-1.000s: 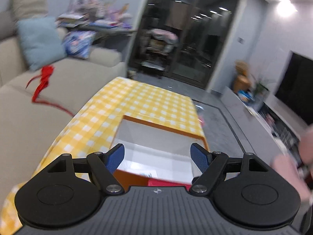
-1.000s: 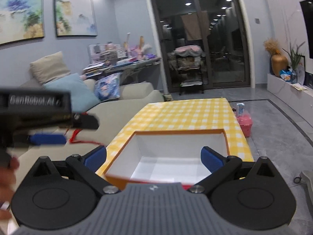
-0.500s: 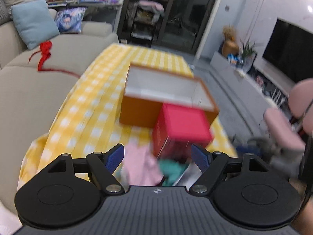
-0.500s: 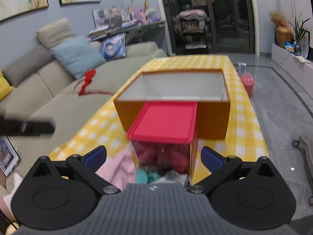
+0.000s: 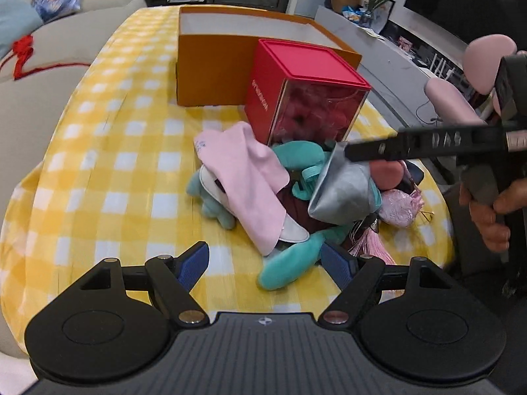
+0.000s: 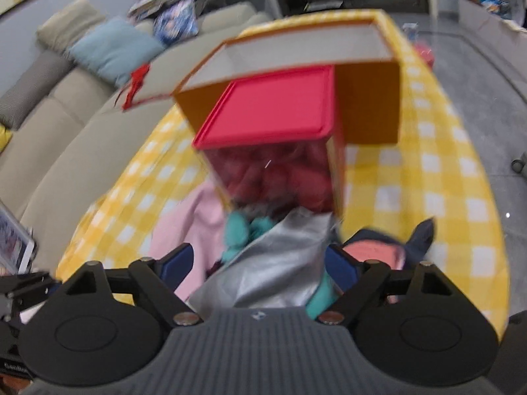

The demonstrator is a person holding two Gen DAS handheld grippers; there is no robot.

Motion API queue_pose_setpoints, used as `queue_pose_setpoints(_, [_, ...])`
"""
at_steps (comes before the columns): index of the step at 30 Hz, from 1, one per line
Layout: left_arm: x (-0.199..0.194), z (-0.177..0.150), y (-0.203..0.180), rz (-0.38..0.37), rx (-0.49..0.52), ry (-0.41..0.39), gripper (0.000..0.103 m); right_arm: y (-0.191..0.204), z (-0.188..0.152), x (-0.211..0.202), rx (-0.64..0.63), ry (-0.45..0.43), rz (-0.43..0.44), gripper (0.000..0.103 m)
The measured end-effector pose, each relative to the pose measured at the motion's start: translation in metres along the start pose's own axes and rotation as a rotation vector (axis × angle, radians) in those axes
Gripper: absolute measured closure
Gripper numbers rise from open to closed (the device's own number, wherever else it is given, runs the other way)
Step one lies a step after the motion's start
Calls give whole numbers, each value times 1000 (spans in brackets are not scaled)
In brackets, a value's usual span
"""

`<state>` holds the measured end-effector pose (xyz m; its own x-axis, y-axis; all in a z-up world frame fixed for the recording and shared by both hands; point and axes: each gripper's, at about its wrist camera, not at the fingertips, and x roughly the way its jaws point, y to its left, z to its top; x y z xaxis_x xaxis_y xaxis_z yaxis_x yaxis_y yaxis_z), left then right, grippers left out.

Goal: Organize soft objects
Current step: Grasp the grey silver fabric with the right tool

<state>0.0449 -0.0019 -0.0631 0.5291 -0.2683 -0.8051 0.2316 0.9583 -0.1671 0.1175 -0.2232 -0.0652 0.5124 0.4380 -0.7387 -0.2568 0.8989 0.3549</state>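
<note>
Yellow and white checked cloth [image 5: 108,151] over the counter, sofa [image 5: 39,75] just beside it on one side.

Open orange box [image 5: 210,75] at the far end, white inside, nothing seen in it. Red-lidded clear box [image 5: 306,95] right in front of the orange one, touching or nearly touching, full of red fluffy things.

Heap of soft things in front of the red-lidded box, all piled and touching: pink cloth [image 5: 243,177] draped on top toward the sofa side, teal plush toy [image 5: 290,263] under it with one limb poking out at the near edge, silver pouch [image 5: 342,194] standing up in the middle, shiny pink pouch [image 5: 398,207] on the far side, pink tassel [image 5: 372,243] near it. Something coral [image 6: 372,253] and something dark blue [image 6: 421,233] also in the heap, hard to tell what.

Left claw [image 5: 265,261] spread wide, low over the near edge of the heap, teal limb between the blue pads [image 5: 194,261] but not pinched.

Right claw [image 6: 260,263] held by a hand [image 5: 490,210], reaching in from the side, tip at the top edge of the silver pouch. Jaws closing, silver pouch between them, pads not pressing on it. Right wrist view blurry.
</note>
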Motion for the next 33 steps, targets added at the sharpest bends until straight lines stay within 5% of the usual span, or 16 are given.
queue_pose_setpoints(6, [-4,-1,9,-34,-55,-23,12,21,-14,25,-104,130,-25,50])
queue_pose_setpoints(10, [-5,2,11,-38,-63,-28,12,22,-15,28,-110,135,-67,87])
queue_pose_setpoints(14, [-6,5,10,-47,-57,-40,12,13,-14,25,-69,131,-45,101])
queue_pose_setpoints(20, [3,1,5,-58,-21,-28,12,3,-4,-2,-17,37,0,103])
queue_pose_setpoints(24, [19,4,8,-73,-85,-10,13,-2,3,-23,25,-65,29,103])
queue_pose_setpoints(33, [58,12,25,-56,-239,-6,27,-7,4,-17,68,-42,77,103])
